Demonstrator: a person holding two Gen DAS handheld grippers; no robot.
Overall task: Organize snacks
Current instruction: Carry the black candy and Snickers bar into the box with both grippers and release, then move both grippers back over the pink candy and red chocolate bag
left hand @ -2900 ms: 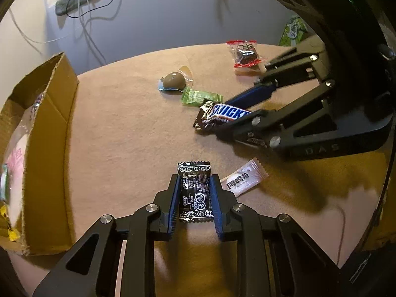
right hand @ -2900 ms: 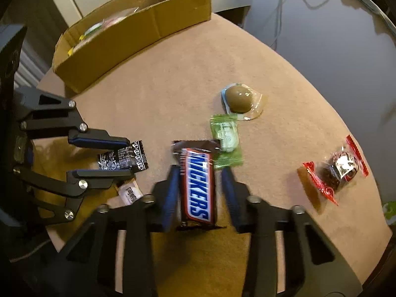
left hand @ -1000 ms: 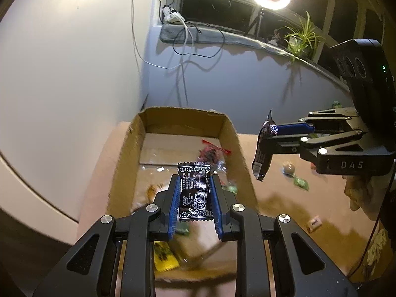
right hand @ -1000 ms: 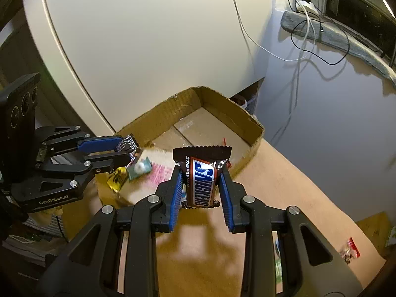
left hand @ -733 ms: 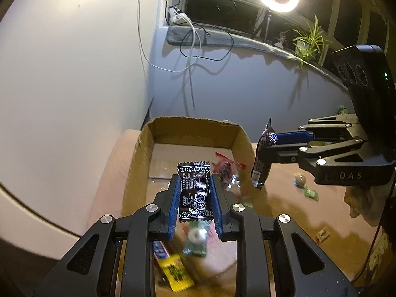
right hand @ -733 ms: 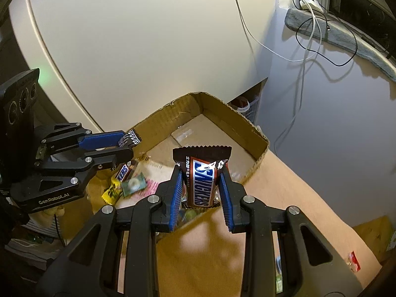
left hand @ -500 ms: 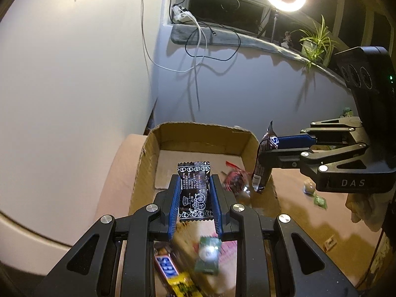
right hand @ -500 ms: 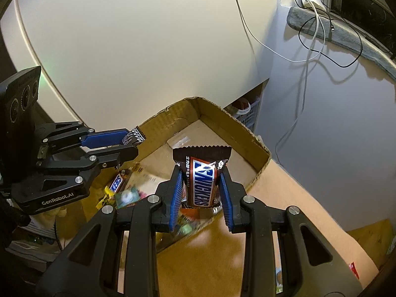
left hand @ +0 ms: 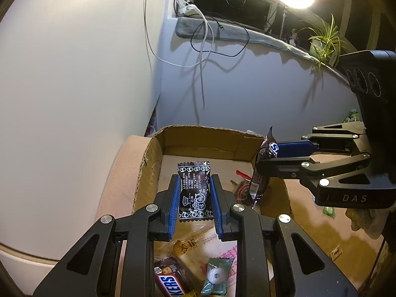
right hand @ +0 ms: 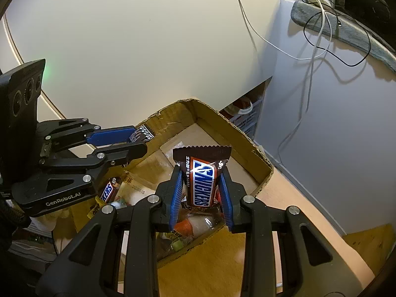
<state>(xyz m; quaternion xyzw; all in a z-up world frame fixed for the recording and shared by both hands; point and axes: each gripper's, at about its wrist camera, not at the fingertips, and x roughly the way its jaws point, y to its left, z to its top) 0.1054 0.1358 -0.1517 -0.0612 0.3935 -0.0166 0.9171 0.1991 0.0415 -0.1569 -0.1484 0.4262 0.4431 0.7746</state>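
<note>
1. The left gripper, jaws nearly closed, pinches a black candy packet above the cardboard box.
2. The right gripper likewise clamps a Snickers bar over the box's right wall.
3. The far half of the box floor lies bare.

"SNICKERS" runs in blue along the brown candy bar wrapper. The black body of the left tool reads "GenRobot.AI"; the right tool reads "DAS". A second brown bar wrapper, near in the cardboard box, shows "KERS".

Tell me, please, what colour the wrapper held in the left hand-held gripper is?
Black with white print, on the candy wrapper; clearest in the left wrist view.
</note>
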